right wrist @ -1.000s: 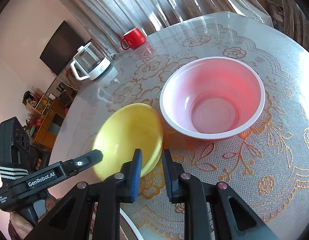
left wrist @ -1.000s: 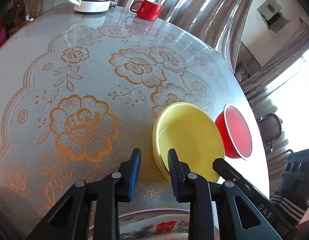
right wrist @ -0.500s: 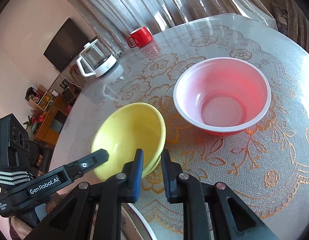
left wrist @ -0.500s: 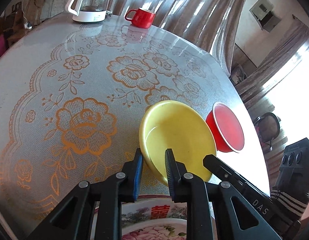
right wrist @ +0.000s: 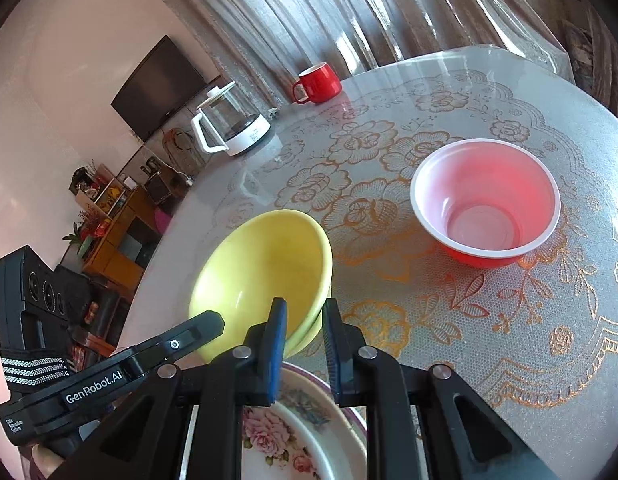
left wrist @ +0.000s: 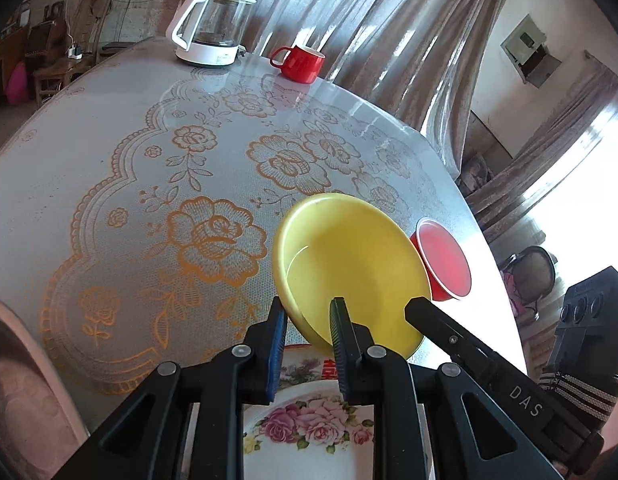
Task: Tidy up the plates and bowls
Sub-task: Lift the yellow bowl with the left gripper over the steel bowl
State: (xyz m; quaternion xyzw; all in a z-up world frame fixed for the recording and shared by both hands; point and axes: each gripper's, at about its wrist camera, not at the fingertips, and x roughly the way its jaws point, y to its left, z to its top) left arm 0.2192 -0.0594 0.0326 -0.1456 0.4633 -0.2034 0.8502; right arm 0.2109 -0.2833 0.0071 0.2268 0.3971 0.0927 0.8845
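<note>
Between both grippers, the yellow bowl (left wrist: 349, 264) hangs tilted above the floral plate (left wrist: 309, 432); left gripper (left wrist: 307, 320) and right gripper (right wrist: 303, 320) each clamp its rim. Red bowl (right wrist: 485, 200) sits apart on the surface (left wrist: 109, 184).

Round desk (left wrist: 109, 168) under a clear cover over lace cloth with orange rose motifs. Resting directly on it: a red bowl (right wrist: 485, 204) with white rim, upright; a red mug (left wrist: 301, 64) and a glass kettle (left wrist: 213, 28) on a white base at the far edge; a rose-patterned plate (left wrist: 309, 436) at the near edge
</note>
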